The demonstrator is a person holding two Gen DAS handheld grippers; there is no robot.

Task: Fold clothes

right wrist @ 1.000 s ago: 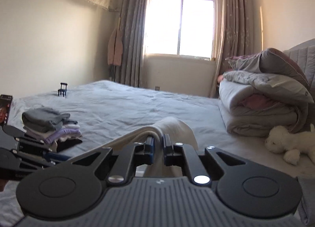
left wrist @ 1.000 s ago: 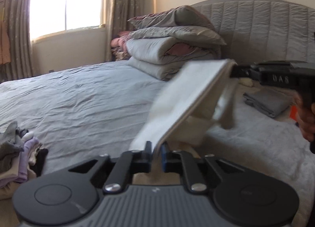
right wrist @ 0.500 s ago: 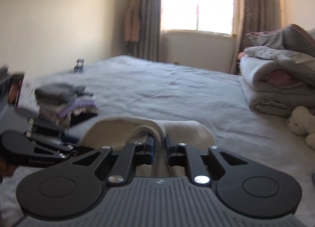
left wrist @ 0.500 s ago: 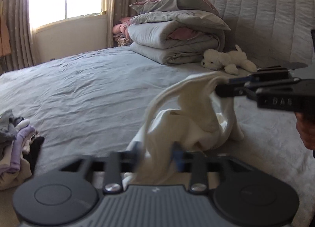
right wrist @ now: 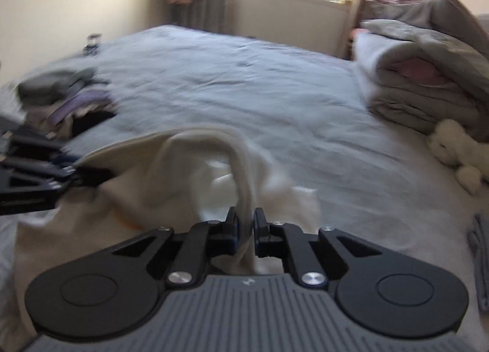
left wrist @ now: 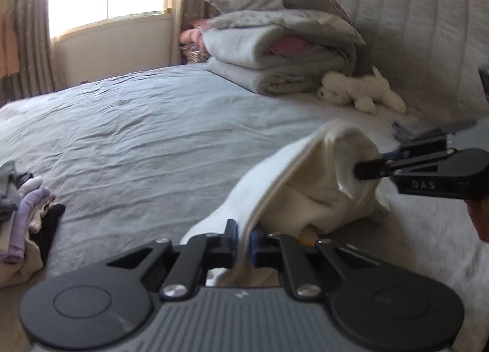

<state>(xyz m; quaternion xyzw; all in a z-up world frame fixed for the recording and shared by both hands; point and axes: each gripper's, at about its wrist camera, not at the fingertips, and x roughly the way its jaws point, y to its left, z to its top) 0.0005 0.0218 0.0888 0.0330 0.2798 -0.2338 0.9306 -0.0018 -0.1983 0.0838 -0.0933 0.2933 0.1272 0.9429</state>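
A cream garment point(left wrist: 308, 187) hangs low between my two grippers, its lower folds resting on the grey bed sheet point(left wrist: 137, 144). My left gripper point(left wrist: 243, 237) is shut on one edge of it. In the left wrist view my right gripper point(left wrist: 359, 170) comes in from the right, shut on the other bunched end. The right wrist view shows the same cream garment point(right wrist: 195, 174) sagging ahead, with my right gripper point(right wrist: 244, 231) shut on a strip of it. The left gripper point(right wrist: 82, 174) enters that view from the left, pinching the cloth.
A pile of folded clothes point(left wrist: 24, 217) lies at the left, also the pile point(right wrist: 67, 98) in the right view. Stacked quilts point(left wrist: 281, 55) and a white plush toy point(left wrist: 360, 90) sit by the headboard. A folded grey item point(right wrist: 481, 260) lies at the right edge. A hand point(left wrist: 479, 217) grips the right tool.
Both grippers have dropped toward the bed, carrying the cream garment down from a stretched, raised span to a slack heap touching the sheet. The left gripper, blurred half a second ago, now clamps the cloth.
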